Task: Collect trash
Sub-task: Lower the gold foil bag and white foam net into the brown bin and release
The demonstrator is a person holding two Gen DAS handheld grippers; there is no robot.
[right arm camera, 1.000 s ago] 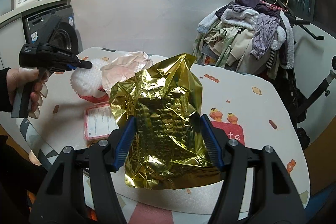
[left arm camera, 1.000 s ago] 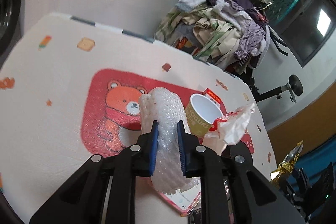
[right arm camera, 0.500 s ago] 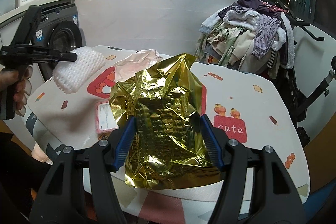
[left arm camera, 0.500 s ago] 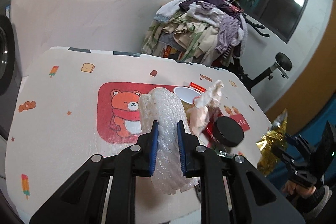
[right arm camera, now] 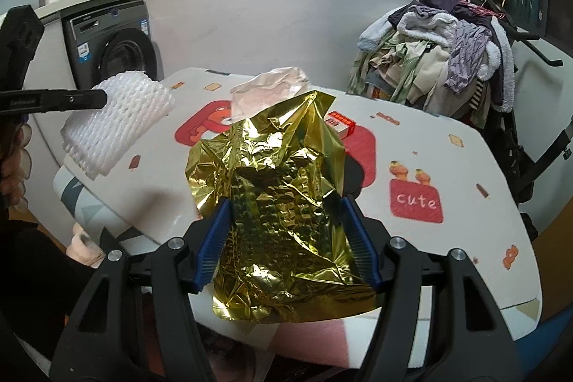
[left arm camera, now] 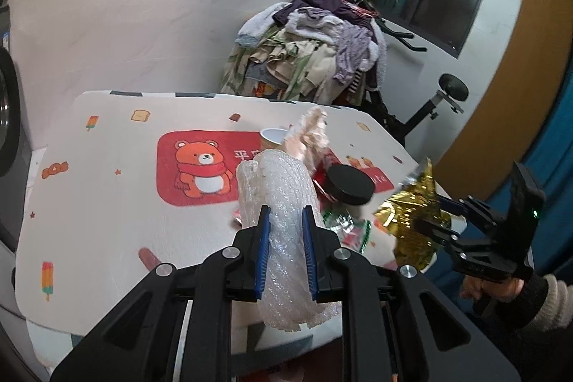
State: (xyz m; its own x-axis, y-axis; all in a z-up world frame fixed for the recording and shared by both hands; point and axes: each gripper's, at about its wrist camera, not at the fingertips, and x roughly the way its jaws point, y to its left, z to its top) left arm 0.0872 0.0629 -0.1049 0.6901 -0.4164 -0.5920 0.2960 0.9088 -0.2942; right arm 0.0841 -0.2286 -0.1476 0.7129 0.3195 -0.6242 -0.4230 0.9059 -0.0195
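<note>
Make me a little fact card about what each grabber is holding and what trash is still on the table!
left gripper: shut on a white foam net sleeve, lifted off the table
right gripper: shut on a crumpled gold foil bag
table: cartoon cloth with a bear picture
still on the table: paper cup, crumpled pinkish plastic bag, black round lid, red box
behind the table: pile of clothes, washing machine

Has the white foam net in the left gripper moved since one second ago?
Yes. In the right wrist view the foam net has lifted off the table and now hangs leftward, in front of the washing machine.
</note>
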